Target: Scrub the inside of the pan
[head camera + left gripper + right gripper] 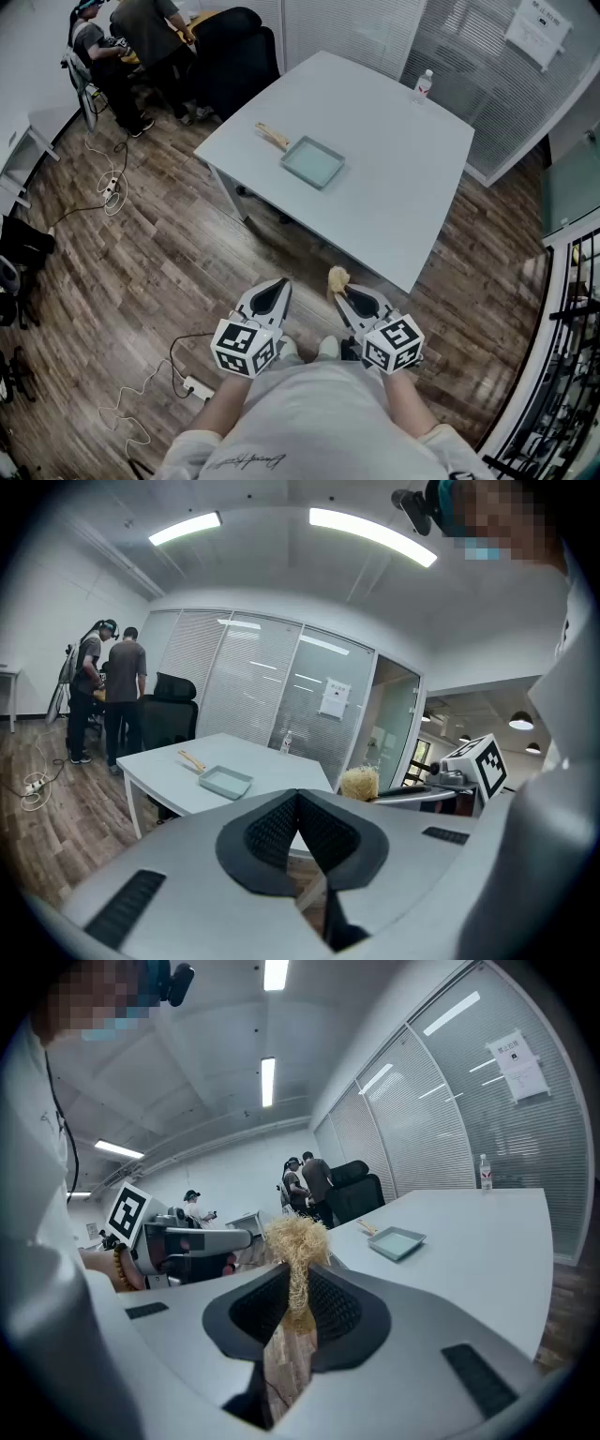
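A pale square pan point(314, 161) with a wooden handle lies on the grey table point(394, 197), also seen small in the left gripper view as the pan point(225, 781) and in the right gripper view as the pan point(397, 1240). My right gripper point(339, 289) is shut on a straw-coloured scrub brush point(337, 277), whose tuft point(296, 1237) sticks up past the jaws. My left gripper point(281, 285) is shut with nothing in it; its pads point(281, 829) meet. Both grippers hang over the wooden floor, well short of the table's near edge.
A water bottle point(424, 84) stands at the table's far corner. Two people point(131, 47) stand by chairs at the far left. Cables and a power strip point(197, 386) lie on the floor. Glass partitions run behind the table; a railing point(572, 309) is at the right.
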A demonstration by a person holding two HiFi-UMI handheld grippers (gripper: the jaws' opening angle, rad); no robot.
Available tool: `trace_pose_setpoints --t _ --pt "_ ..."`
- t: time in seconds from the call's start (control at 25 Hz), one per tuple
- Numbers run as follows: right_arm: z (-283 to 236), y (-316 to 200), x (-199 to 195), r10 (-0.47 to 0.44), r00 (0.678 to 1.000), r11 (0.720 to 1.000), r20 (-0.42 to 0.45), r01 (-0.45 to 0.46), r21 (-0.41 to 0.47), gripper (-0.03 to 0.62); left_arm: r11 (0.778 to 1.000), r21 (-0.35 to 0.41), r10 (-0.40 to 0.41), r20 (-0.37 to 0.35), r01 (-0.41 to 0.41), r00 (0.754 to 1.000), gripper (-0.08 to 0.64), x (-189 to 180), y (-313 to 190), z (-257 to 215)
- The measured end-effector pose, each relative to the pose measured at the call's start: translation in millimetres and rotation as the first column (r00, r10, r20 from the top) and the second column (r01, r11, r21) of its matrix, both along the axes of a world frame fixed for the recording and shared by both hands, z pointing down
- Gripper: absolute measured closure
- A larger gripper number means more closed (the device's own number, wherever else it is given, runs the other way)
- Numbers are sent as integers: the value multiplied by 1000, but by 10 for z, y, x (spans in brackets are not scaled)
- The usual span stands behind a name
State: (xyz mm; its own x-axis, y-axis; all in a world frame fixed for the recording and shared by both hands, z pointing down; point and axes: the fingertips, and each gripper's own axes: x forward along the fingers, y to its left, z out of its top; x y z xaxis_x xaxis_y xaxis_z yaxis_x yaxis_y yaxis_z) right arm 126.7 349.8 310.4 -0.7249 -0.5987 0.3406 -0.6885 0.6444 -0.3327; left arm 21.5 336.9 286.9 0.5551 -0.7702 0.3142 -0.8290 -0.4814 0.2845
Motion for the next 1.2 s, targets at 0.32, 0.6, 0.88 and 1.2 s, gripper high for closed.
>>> trace_pose_setpoints --t 0.32,0.6,0.88,1.2 --pt "-18 32 -100 2 1000 1000 -11 -2 3 518 1000 2 6 0 -6 1000 549 -91 39 -11" --pt "-37 -18 -210 9 1000 1000 -27 -8 27 515 1000 3 15 4 -15 1000 549 -179 2 15" --pt "-15 -63 -424 31 998 999 -49 -30 33 515 1000 16 26 13 -26 1000 549 -436 -20 22" --pt "-36 -126 -620 35 997 999 -64 -32 43 515 999 20 26 2 -26 1000 549 -640 -94 35"
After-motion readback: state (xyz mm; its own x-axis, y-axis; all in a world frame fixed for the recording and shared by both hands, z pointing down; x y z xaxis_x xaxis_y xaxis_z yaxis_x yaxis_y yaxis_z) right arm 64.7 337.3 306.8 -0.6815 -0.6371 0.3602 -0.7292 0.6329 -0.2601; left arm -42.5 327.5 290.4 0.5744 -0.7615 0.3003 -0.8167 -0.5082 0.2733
